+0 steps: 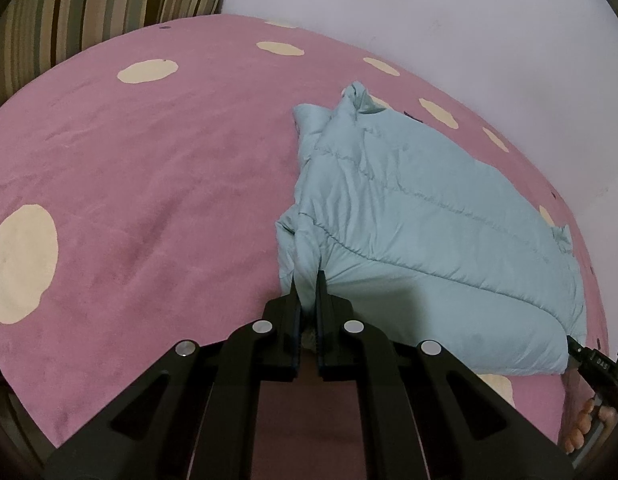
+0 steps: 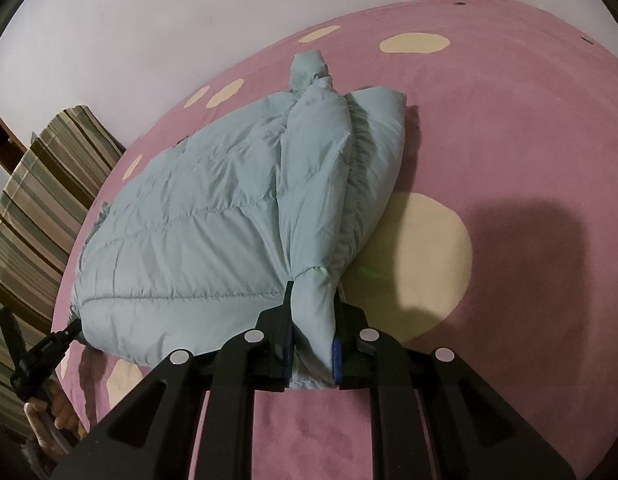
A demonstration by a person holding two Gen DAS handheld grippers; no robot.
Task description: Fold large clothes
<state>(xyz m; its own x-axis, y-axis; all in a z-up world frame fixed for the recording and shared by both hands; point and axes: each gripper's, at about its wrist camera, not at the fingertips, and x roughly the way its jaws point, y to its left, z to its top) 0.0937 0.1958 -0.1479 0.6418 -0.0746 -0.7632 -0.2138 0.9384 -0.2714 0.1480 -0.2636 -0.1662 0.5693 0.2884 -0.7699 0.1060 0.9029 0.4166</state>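
The puffy blue jacket (image 2: 213, 216) lies on the pink bed cover (image 1: 149, 184), and the left gripper (image 1: 307, 280) and right gripper (image 2: 313, 292) each pinch 1 near corner, probably to fold it over.

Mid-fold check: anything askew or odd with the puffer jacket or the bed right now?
Nothing damaged. The light blue puffer jacket is unevenly folded: a bunched tip sticks out at its far end. Left gripper and right gripper each clamp a near corner on the pink spotted bedspread.
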